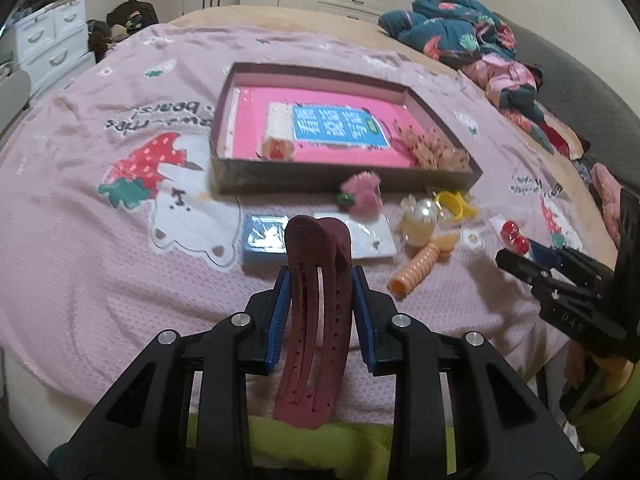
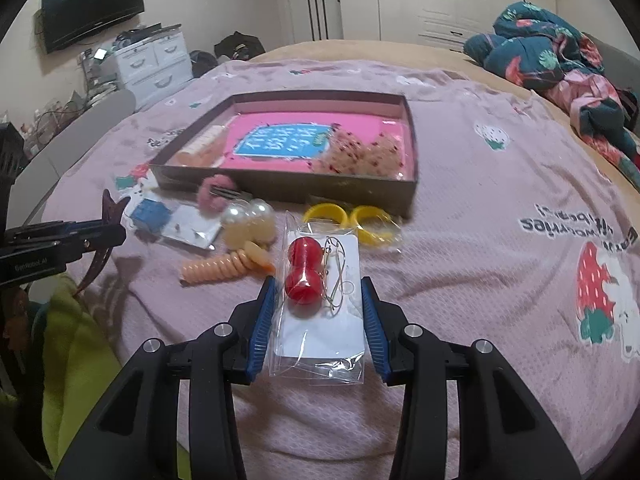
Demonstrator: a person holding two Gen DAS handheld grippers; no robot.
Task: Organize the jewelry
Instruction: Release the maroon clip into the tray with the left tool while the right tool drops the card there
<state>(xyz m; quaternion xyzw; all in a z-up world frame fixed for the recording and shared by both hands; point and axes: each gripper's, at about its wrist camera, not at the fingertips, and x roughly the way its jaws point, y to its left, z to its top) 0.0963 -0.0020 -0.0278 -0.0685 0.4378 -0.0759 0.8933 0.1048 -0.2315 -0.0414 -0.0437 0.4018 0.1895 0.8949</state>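
My left gripper [image 1: 319,280] is shut on a dark red hair clip [image 1: 316,320], held upright above the pink blanket; it also shows in the right wrist view [image 2: 105,236]. My right gripper [image 2: 319,292] is shut on a clear packet with red ball earrings [image 2: 305,276]; it shows at the right of the left wrist view [image 1: 516,256]. The brown tray [image 1: 348,178] with a pink floor lies beyond, holding a blue card [image 1: 340,126] and beaded pieces [image 1: 432,148]; the tray also shows in the right wrist view [image 2: 288,188].
Loose items lie in front of the tray: a pink pompom tie [image 1: 362,194], pearl pieces [image 1: 422,216], an orange spiral tie [image 1: 414,270], yellow rings [image 2: 352,218], a blue box [image 1: 264,236] and a white card [image 1: 368,232]. Bunched clothes [image 1: 472,36] lie at the back right.
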